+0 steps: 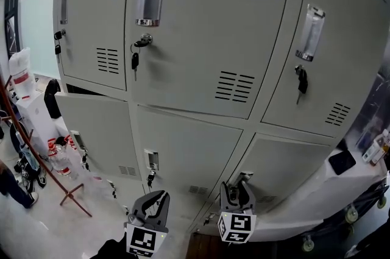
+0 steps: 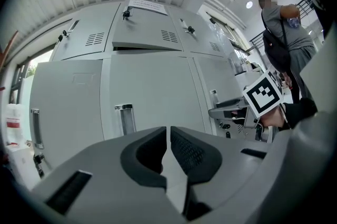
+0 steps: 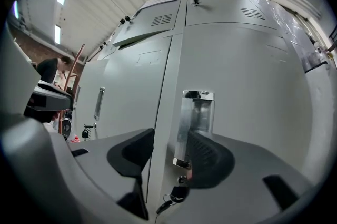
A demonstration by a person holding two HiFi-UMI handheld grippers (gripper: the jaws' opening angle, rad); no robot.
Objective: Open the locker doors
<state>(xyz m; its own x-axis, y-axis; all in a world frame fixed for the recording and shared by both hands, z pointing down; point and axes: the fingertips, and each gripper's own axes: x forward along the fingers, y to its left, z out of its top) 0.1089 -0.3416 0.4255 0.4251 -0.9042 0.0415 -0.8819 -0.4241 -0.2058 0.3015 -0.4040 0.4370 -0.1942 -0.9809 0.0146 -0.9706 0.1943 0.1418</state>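
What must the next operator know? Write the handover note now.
Left gripper: shut, empty, facing the lower middle door's handle.
Right gripper: open, the lower right door's handle showing between its jaws, not clamped.
Done: upper middle door looks ajar along its lower edge.
Left: both lower doors ahead look shut; close on the handle, pull, then do the others.

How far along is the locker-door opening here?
Done: only the notice-bearing upper door looks slightly ajar. In hand: the open right gripper has the lower right door's handle between its jaws, ungripped. Remaining: the left gripper is shut and empty; the other doors look closed.
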